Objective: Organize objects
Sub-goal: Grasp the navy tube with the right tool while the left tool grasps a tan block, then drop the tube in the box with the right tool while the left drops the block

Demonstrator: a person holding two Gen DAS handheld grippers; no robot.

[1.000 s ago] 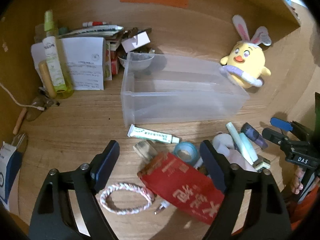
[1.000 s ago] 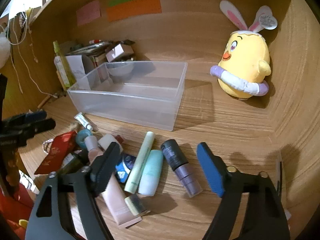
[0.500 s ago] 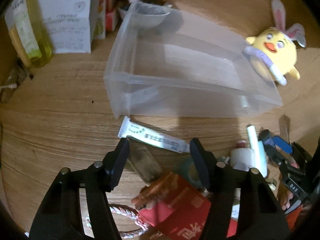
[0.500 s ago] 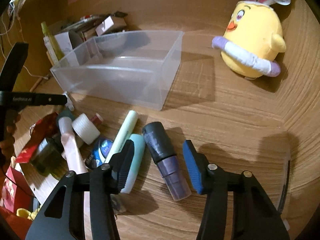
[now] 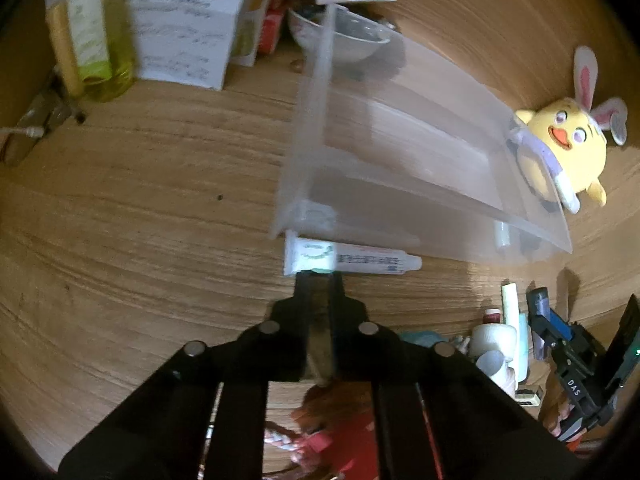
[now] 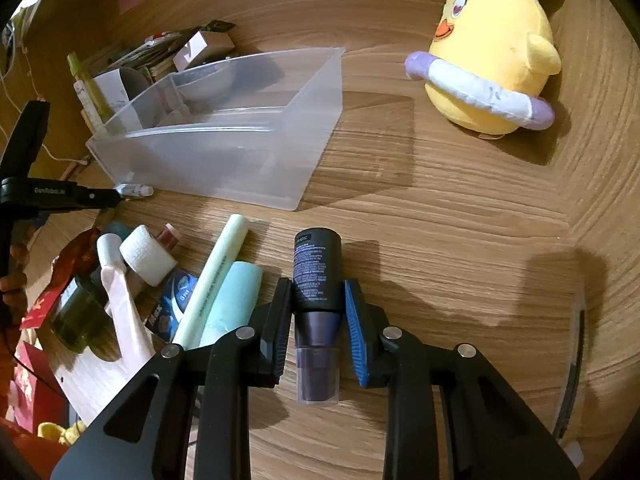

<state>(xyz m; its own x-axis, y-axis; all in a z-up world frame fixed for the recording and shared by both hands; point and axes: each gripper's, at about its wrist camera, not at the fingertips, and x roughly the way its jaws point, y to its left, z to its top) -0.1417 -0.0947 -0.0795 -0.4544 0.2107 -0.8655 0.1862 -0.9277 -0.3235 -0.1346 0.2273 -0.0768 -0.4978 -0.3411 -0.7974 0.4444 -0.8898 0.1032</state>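
A clear plastic bin lies empty on the wooden desk; it also shows in the right wrist view. My left gripper is shut on the flat end of a white ointment tube just in front of the bin. My right gripper is shut on a dark purple bottle with a black cap lying on the desk. A pile of small items lies left of it: a pale green tube, a teal tube, a white tape roll, a pink tube.
A yellow plush chick sits right of the bin. A white box, a yellow-green bottle and a bowl stand behind the bin. A red packet lies under my left gripper.
Both grippers moved forward and down and closed: the left on the white tube, the right on the dark bottle.
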